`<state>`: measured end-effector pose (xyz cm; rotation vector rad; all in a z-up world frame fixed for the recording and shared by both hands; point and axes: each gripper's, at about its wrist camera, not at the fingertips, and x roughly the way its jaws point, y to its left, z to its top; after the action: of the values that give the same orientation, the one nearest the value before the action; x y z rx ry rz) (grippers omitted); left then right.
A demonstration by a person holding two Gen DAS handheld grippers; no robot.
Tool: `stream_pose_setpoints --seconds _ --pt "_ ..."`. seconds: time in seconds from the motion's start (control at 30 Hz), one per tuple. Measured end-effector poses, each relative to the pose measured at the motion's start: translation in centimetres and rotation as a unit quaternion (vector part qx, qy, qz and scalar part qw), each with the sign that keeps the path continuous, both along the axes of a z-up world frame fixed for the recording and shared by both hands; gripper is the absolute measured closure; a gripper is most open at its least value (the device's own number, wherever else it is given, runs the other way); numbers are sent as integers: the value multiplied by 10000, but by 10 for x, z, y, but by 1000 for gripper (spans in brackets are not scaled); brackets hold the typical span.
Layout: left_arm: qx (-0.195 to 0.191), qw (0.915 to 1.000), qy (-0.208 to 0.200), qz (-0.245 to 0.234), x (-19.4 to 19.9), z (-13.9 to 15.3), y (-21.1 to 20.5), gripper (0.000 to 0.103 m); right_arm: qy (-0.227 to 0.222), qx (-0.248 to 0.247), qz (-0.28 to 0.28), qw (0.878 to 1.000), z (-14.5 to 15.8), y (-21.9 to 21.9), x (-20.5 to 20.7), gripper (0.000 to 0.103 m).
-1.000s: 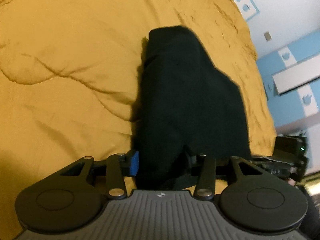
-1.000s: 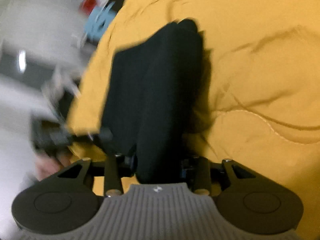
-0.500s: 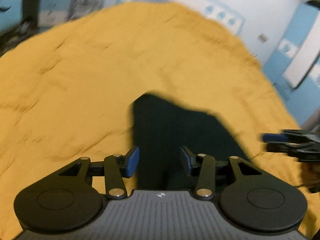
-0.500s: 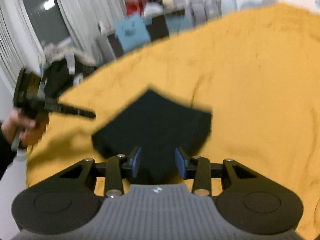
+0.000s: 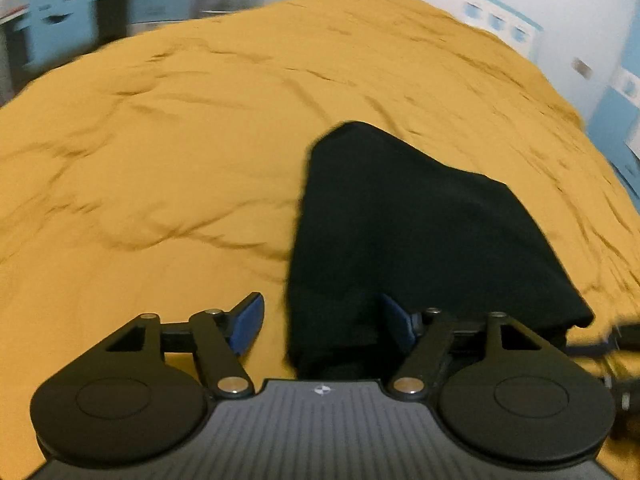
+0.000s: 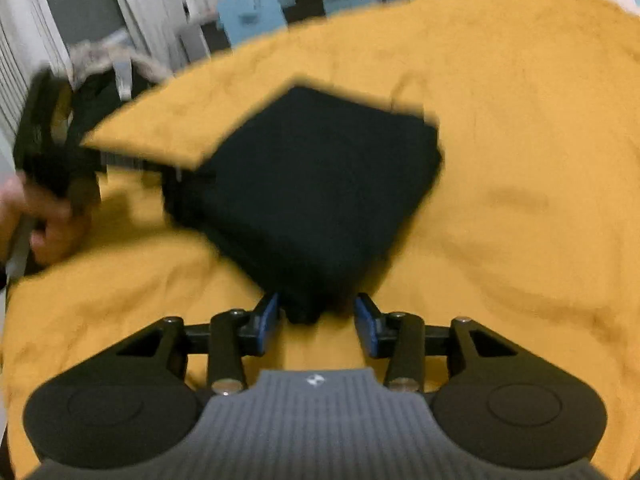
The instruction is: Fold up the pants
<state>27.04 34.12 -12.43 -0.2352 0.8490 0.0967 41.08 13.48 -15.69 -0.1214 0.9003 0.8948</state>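
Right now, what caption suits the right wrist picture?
Folded black pants lie on a yellow bedspread, just ahead of the open right hand-held gripper.

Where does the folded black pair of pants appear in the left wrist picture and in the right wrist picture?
Left wrist view: the folded black pair of pants lies right of centre, reaching down to the bottom between the fingers.
Right wrist view: it lies in the centre, seen as a tilted square, its near corner just ahead of the fingers.
Shared landmark: the wrinkled mustard-yellow bed cover under the pants.
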Motion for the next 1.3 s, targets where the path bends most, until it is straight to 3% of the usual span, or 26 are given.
stream_pose_setpoints --seconds 0.13,0.2,0.33,0.4,0.47,0.57,0.87,1.1,1.3 --pt "201 9992 83 325 -26 24 -24 25 280 132 -631 9975 13 -28 -18 57" --pt "234 9994 175 182 -39 36 -44 24 337 240 -1030 9938 25 -45 -26 42" --pt "717 9968 328 97 -54 59 -85 19 147 249 -1487 9885 51 -59 -39 27" --pt "744 9964 327 244 -63 75 -100 18 -10 139 -1660 9860 62 -61 -42 22" --pt "657 9970 184 359 -69 87 -109 14 -127 61 -1773 9840 73 -61 -45 22" --pt "843 9945 -98 610 -82 104 -124 9 -255 -36 -1860 9822 92 -66 -53 21" --pt "1482 9841 119 973 -96 123 -152 7 -828 -180 -2168 9725 139 -55 -82 21" --pt "1376 9852 -60 1022 -108 129 -162 7 -891 -409 -2364 9667 140 -53 -112 21" --pt "1372 9868 -35 860 -113 125 -179 7 -581 -623 -2586 9622 136 -58 -113 21"
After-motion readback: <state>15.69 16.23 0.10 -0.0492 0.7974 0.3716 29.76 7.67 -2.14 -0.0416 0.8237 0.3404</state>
